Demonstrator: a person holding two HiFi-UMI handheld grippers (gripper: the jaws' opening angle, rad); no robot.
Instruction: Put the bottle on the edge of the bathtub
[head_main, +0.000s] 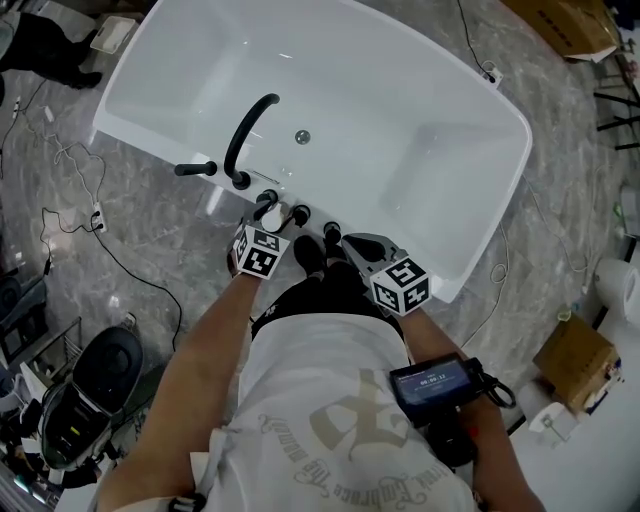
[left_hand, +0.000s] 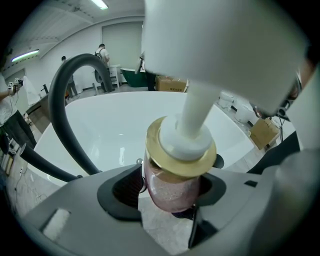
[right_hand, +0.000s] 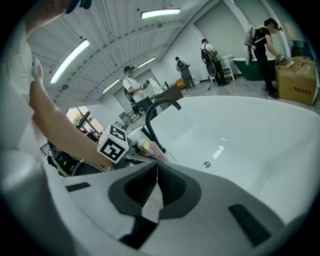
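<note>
Pink bottle (left_hand: 172, 182) upright, pump up, at bathtub (head_main: 400, 130) edge.
Left gripper (left_hand: 169, 192) jaws spread around it; right gripper (right_hand: 156, 192) jaws pressed together.

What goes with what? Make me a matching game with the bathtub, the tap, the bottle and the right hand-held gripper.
1. bathtub
2. tap
3. bottle
4. right hand-held gripper

A. jaws together, nothing in them
B. black and curved
C. white
D. pink, between the jaws of the left hand-held gripper

Pairs: 1-C, 2-B, 3-D, 4-A
</note>
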